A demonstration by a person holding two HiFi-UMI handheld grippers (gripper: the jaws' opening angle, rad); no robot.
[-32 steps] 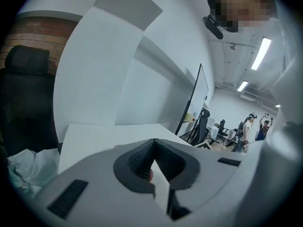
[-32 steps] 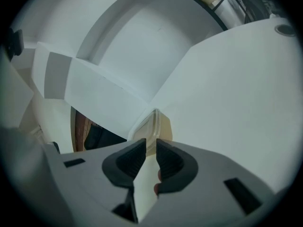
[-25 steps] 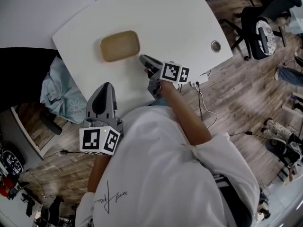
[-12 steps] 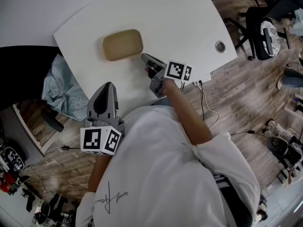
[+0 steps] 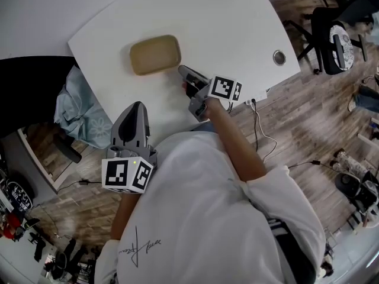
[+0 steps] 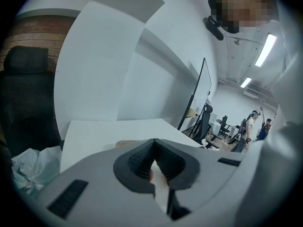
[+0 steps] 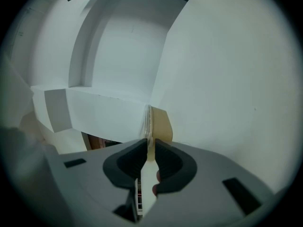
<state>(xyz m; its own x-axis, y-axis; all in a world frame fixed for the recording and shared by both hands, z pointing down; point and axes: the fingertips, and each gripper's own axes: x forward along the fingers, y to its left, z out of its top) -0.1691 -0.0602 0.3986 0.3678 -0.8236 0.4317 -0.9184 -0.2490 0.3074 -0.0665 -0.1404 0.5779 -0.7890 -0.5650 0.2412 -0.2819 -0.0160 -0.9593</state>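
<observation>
While right gripper (image 5: 182,71) faces tray (image 5: 155,54) edge-on, white table (image 5: 231,22) stretches beyond.

In the right gripper view the tray (image 7: 160,124) shows edge-on, its near end hidden behind the right gripper (image 7: 150,144); whether the rim reaches into the slit between the jaws cannot be told. In the left gripper view the left gripper (image 6: 154,143) covers all but a tan sliver of the tray and the lower part of a pale cloth (image 6: 33,167). A black chair (image 6: 26,89) is cut by the left edge, and the people (image 6: 249,126) far off are too small to make out. In the head view the person's shirt (image 5: 201,218) hides the near edge of the worktop (image 5: 237,16), whose far side runs off the top
</observation>
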